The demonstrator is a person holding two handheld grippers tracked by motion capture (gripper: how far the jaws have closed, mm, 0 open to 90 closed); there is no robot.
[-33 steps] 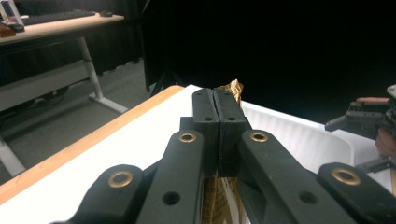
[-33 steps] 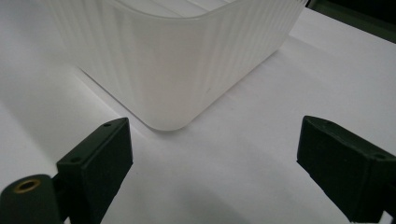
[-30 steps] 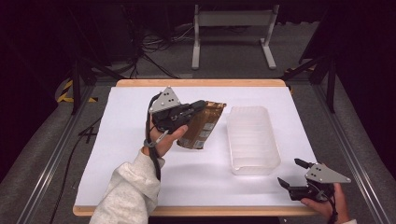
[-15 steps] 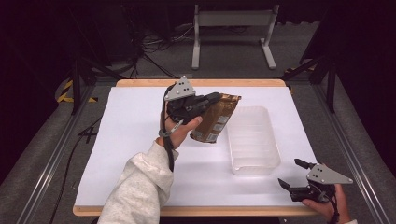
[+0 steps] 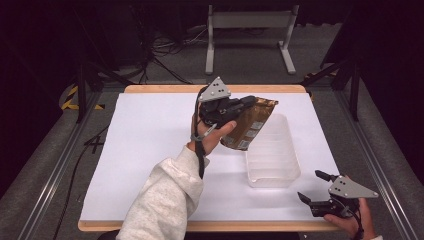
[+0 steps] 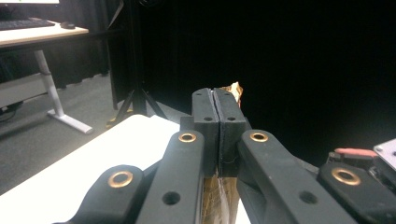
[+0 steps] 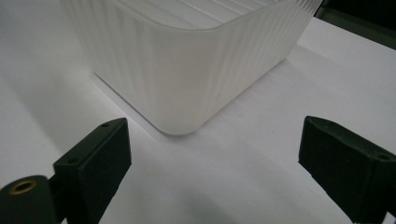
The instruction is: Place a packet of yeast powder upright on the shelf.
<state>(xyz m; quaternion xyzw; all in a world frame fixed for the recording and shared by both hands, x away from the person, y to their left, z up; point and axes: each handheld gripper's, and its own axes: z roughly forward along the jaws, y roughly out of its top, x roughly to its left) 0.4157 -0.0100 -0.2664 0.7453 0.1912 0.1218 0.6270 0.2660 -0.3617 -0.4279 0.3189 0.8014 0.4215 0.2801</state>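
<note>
While the left hand-held gripper [image 5: 243, 106] carries a brown packet [image 5: 250, 126] clenched in its jaws above the desk [image 5: 145, 145], just beside the clear tub [image 5: 272, 172], the likely next move is lowering it inside; the right hand-held gripper [image 5: 313, 192] rests spread apart.

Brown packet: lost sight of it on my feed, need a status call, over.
Left gripper shut on the brown packet, held up over the clear tub's left rim. Right gripper open, idle by tub's near corner. Nothing in the way.

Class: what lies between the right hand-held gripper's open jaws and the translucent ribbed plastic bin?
Only bare white table surface, seen in the right gripper view, before the translucent ribbed plastic bin.
</note>
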